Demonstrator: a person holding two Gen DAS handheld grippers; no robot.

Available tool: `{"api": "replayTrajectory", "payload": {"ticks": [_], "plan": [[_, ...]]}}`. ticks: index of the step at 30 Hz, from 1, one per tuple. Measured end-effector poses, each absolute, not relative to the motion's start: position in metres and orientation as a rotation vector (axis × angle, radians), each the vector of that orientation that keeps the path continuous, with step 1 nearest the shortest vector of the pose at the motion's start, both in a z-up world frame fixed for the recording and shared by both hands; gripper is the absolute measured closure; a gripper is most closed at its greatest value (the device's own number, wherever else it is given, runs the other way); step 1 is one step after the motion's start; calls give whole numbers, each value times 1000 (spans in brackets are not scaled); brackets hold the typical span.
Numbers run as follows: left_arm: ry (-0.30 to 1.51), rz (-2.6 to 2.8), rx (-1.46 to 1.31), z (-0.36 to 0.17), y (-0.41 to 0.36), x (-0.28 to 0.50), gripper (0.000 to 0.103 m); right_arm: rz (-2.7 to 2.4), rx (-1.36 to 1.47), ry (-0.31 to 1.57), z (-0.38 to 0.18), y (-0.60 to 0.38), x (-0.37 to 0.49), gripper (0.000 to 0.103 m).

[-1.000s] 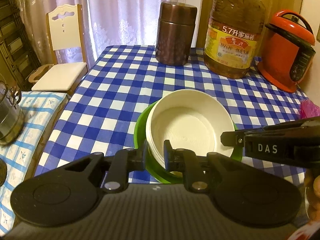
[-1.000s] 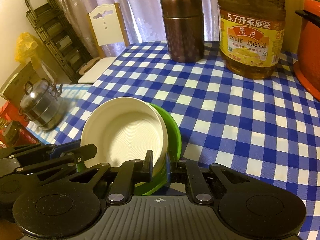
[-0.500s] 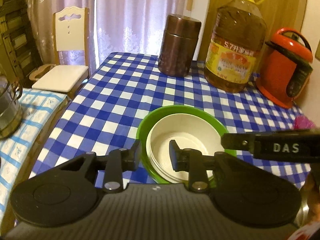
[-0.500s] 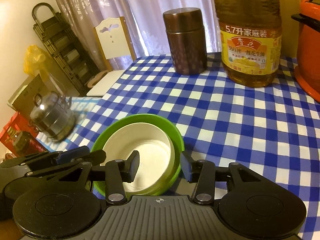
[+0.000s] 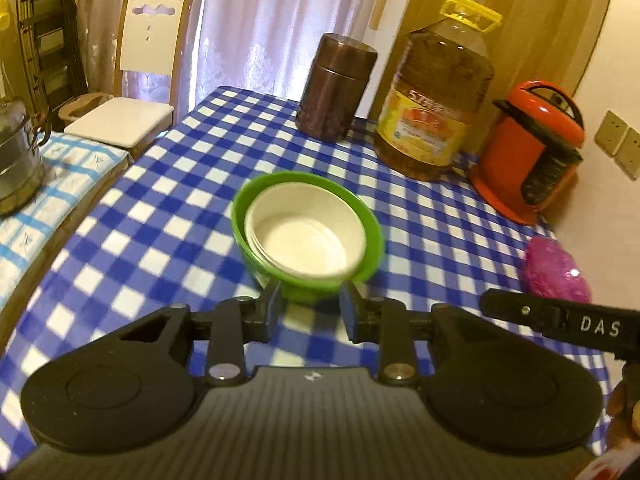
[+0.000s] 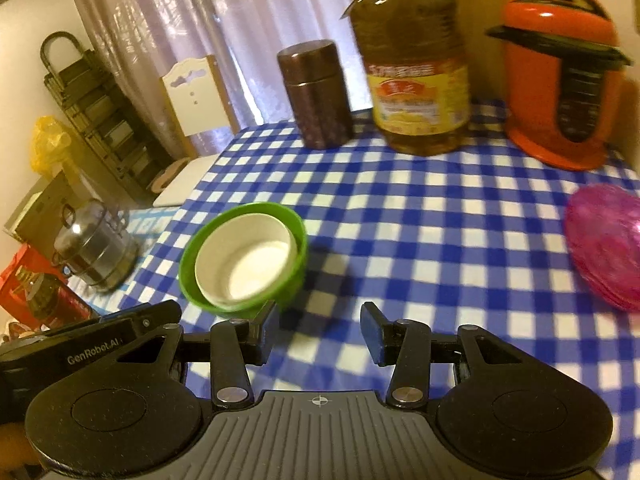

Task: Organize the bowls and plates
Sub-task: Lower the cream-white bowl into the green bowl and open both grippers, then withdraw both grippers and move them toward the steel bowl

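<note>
Both claws are spread open with nothing in them, left claw [image 5: 310, 306] and right claw [image 6: 318, 334] hovering just short of the green bowl [image 5: 362, 216]. A white bowl [image 5: 306, 242] sits nested inside it on the checkered surface [image 5: 160, 216]. Pink plates [image 6: 604, 244] lie off right. Farther back: brown canister [image 5: 338, 88], big oil jug [image 5: 438, 96], orange cooker [image 5: 532, 152].

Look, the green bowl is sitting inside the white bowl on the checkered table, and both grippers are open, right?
Not quite: the white bowl sits inside the green bowl, as the left wrist view shows. The rest holds: they are on the checkered table, and the left gripper and right gripper are open.
</note>
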State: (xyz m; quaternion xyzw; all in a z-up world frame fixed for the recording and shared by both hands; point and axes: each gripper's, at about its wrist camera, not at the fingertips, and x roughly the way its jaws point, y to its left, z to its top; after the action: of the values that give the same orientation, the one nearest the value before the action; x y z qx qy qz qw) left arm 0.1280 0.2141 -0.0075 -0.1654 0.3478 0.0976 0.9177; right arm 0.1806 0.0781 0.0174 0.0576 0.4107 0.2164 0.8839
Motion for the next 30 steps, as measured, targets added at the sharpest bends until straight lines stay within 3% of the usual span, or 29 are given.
{"api": "replayTrajectory", "payload": {"ticks": [12, 30], "plan": [[716, 119, -336, 12, 136, 60, 70, 292, 167, 850, 30, -7, 91, 57], [840, 15, -291, -14, 64, 31, 68, 161, 167, 974, 3, -86, 13, 57]]}}
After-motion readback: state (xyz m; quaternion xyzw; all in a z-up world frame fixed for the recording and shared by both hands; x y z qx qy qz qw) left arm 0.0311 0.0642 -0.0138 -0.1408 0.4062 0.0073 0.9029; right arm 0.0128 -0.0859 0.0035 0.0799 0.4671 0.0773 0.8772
